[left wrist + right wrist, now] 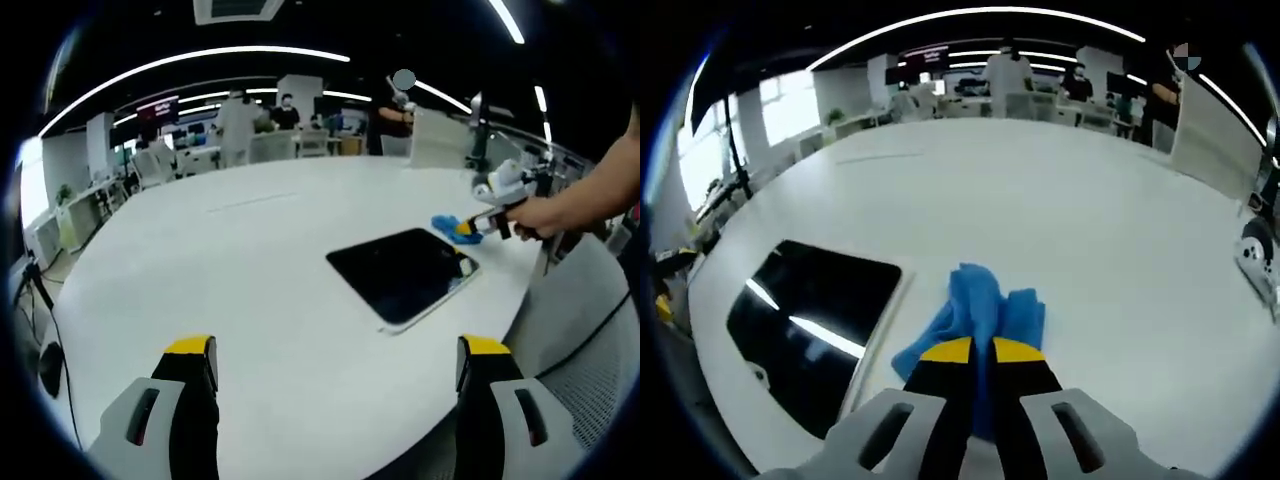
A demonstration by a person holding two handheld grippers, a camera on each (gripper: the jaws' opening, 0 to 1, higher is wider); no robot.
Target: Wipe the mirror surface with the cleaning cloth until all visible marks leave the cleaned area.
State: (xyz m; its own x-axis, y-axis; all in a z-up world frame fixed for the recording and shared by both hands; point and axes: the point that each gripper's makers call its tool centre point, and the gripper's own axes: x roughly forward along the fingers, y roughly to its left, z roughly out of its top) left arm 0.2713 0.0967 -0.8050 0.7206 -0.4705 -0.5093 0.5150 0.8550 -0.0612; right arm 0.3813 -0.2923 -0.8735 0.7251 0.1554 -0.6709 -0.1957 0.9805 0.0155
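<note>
Mirror [403,272]: flat rectangular panel with a pale border, lying face up on the desk [250,300] near its edge; the glass read dark, and in the right gripper view [810,325] it carried two bright streaks of reflected ceiling light. Whether marks lay on it could not be told. Cleaning cloth [980,315]: blue, bunched, resting on the desk just beside the mirror's long edge, its near end pinched in the right gripper [982,352], whose yellow-tipped black jaws stood narrow on the fabric; in the left gripper view the cloth [452,226] appeared as a small blue wad beyond the mirror's far corner, with a hand [545,215] on the right gripper [478,230]. Left gripper [335,365]: jaws wide apart, holding nothing, above bare desk short of the mirror. Desk: large, white, round-edged. Room: open office with long ceiling light strips, white furniture and several people standing at the far side.
</note>
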